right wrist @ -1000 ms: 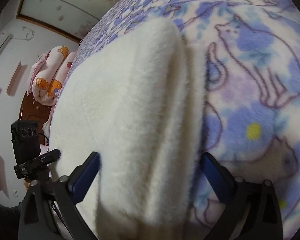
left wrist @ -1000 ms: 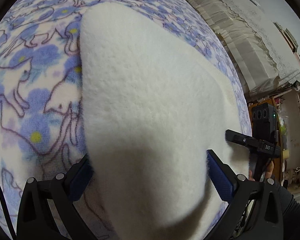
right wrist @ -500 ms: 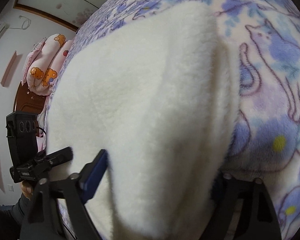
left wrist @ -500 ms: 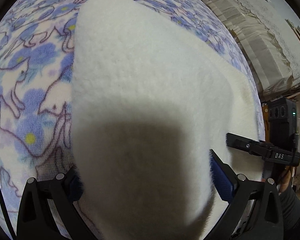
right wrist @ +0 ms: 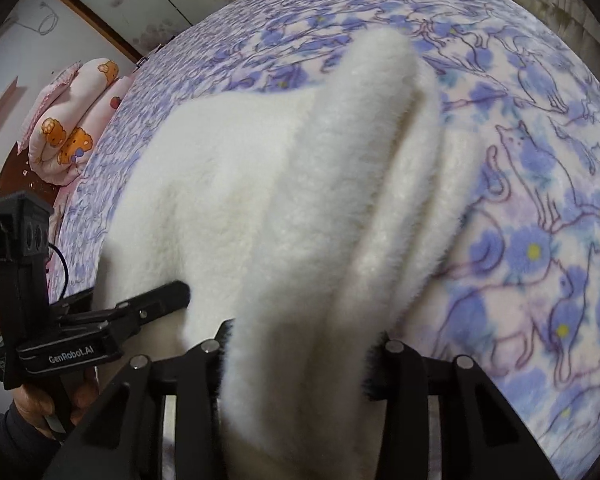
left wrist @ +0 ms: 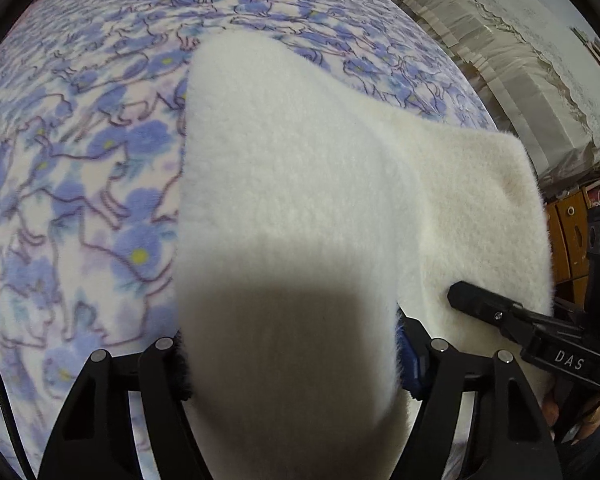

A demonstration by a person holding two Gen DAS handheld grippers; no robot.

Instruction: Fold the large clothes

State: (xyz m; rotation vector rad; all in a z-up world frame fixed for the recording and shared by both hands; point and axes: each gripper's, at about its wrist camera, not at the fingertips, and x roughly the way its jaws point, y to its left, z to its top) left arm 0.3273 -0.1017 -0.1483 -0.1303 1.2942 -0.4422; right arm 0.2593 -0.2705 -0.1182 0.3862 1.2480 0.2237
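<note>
Between both tools hangs the white fleece garment (left wrist: 300,184) — left gripper (left wrist: 290,356) and right gripper (right wrist: 300,356) have just been closing and now pinch its near edge, the rest trailing forward over the cat-print blanket (left wrist: 80,160) — neither nearer.

A bed is spread with a fleece blanket (left wrist: 80,184) printed with blue flowers and outlined cats (the pattern runs edge to edge in both views). At its far corner lies a rolled pink quilt (right wrist: 68,128) with orange bears. A pale curtain (left wrist: 500,52) with a lace edge hangs beyond the bed's other side, near a wooden cabinet (left wrist: 568,236) with round knobs.
</note>
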